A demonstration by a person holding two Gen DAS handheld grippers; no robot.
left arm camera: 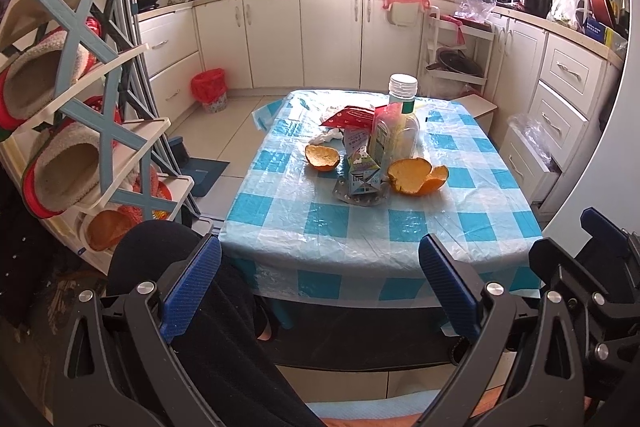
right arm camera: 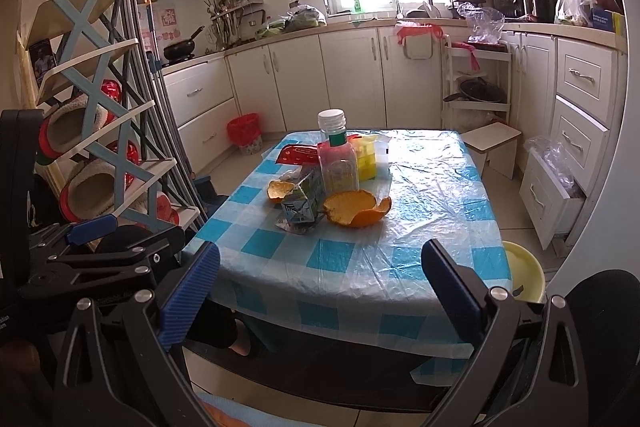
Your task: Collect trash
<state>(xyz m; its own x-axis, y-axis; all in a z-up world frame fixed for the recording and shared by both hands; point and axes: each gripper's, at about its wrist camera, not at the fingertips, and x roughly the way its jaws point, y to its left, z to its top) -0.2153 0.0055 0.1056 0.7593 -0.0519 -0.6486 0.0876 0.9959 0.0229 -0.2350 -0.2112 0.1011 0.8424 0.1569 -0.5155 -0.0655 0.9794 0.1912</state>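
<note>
Trash sits clustered mid-table: two orange peels (left arm camera: 416, 177) (left arm camera: 322, 158), a small carton (left arm camera: 362, 169), an empty plastic bottle (left arm camera: 396, 123), a red wrapper (left arm camera: 348, 115), crumpled tissue (left arm camera: 326, 135). All rest on the checked tablecloth (left arm camera: 460, 223), untouched. Left gripper (left arm camera: 320, 287) and right gripper (right arm camera: 320, 287) hang short of the table, fingers wide, holding nothing. Red-lined bin (left arm camera: 209, 90) stands on the floor, well apart. Judgement: nothing collected yet, everything left

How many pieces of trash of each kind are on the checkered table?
Orange peel halves: 2
Clear plastic bottle with white cap: 1
Small blue-and-white drink carton: 1
Red snack wrapper: 1
Crumpled white tissue: 1
Silver foil blister sheet: 1
Total: 7
</note>
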